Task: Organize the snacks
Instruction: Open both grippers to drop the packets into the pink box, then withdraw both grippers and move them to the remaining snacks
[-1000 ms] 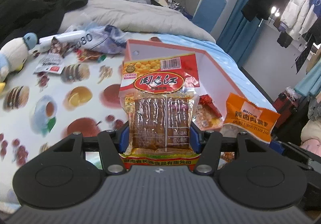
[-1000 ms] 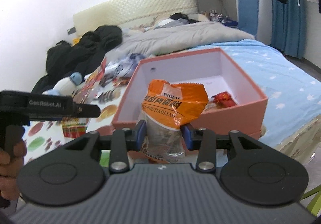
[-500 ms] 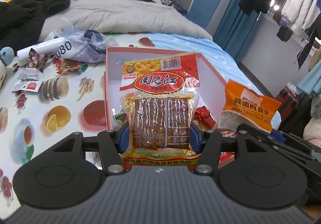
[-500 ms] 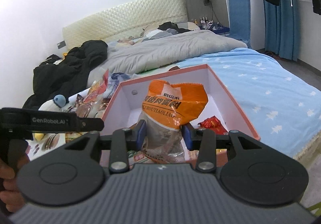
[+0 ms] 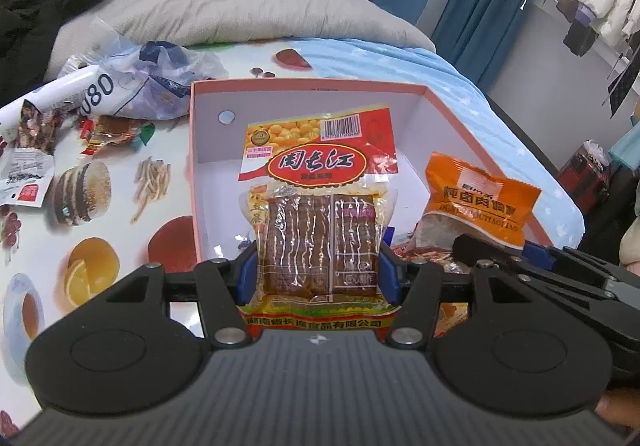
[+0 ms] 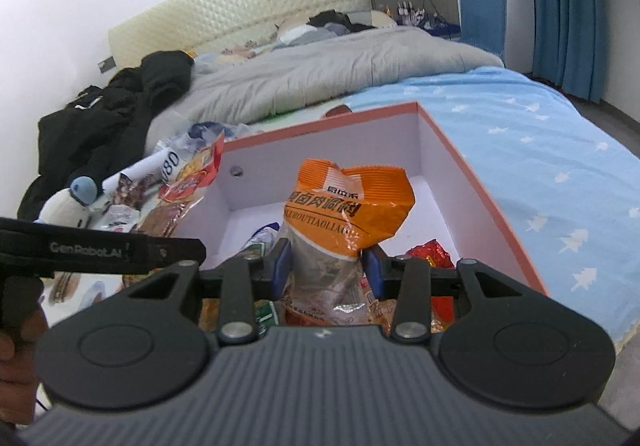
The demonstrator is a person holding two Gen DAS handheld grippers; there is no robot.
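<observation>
My left gripper (image 5: 318, 270) is shut on a red and yellow packet of dried tofu (image 5: 318, 202) and holds it upright over the near part of an open pink box (image 5: 312, 84) with white inner walls. My right gripper (image 6: 327, 270) is shut on an orange seasoning packet (image 6: 348, 210) and holds it over the same box (image 6: 484, 190). The orange packet also shows in the left wrist view (image 5: 480, 198), to the right of the tofu packet. Several small snack packets (image 6: 428, 252) lie on the box floor.
The box sits on a food-print cloth (image 5: 92, 222) on a bed. Loose wrappers (image 5: 112, 128), a crumpled plastic bag (image 5: 156, 86) and a white tube (image 5: 60, 90) lie left of the box. A plush toy (image 6: 70, 202), black coat (image 6: 120, 114) and grey duvet (image 6: 340, 74) lie behind.
Both grippers have moved forward over the box with their packets still held. The box now fills more of each view.
</observation>
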